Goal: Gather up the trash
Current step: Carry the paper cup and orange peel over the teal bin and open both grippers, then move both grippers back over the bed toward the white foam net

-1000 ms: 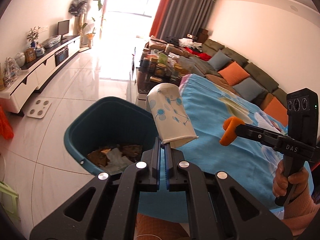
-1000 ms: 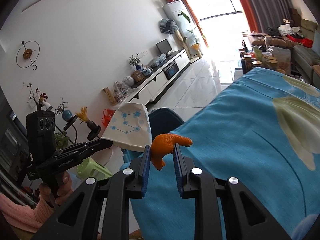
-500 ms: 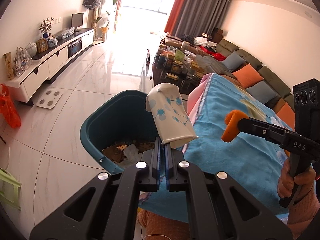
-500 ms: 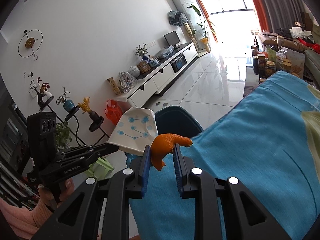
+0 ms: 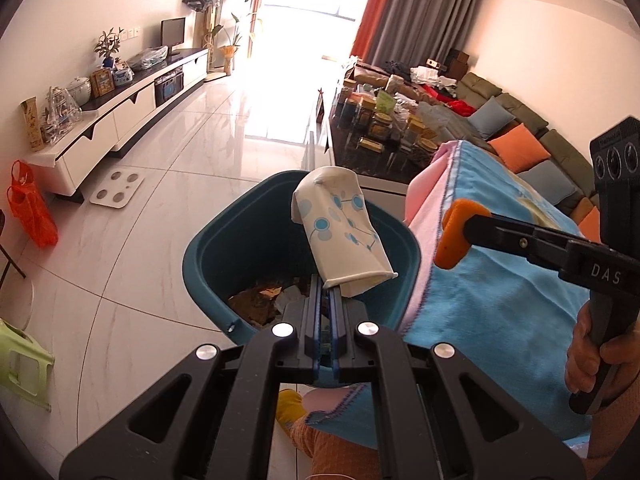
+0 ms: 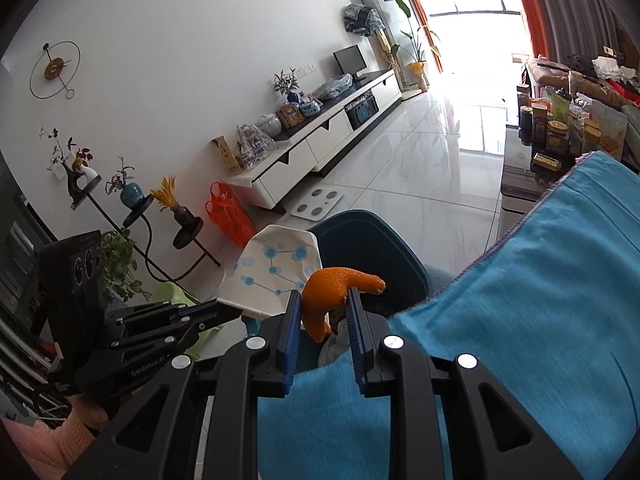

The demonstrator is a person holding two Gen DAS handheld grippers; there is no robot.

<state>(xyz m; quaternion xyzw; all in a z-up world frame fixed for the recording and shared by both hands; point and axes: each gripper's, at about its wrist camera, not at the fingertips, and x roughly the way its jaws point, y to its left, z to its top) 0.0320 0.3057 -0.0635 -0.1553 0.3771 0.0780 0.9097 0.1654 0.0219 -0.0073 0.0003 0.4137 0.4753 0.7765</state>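
My left gripper [image 5: 327, 285] is shut on the rim of a crushed white paper cup with blue dots [image 5: 340, 224], held over the teal trash bin [image 5: 208, 248]. Brown and white scraps lie in the bin's bottom. My right gripper [image 6: 323, 305] is shut on a curled piece of orange peel [image 6: 332, 286], just above the bin's near rim [image 6: 360, 220]. In the left wrist view the right gripper [image 5: 456, 236] with the peel hangs over the edge of the blue cloth [image 5: 500, 304]. In the right wrist view the cup [image 6: 276, 268] sits left of the peel.
The blue cloth [image 6: 540, 320] covers a table beside the bin. A low table crowded with jars [image 5: 380, 128] and a sofa with cushions [image 5: 520, 148] lie behind. On the tiled floor are a white scale [image 5: 116, 188], an orange bag [image 5: 30, 208] and a green stool [image 5: 22, 368].
Both grippers have moved leftward off the cloth toward the bin. The cup now hangs over the bin's opening and the peel has come to the cloth's edge.
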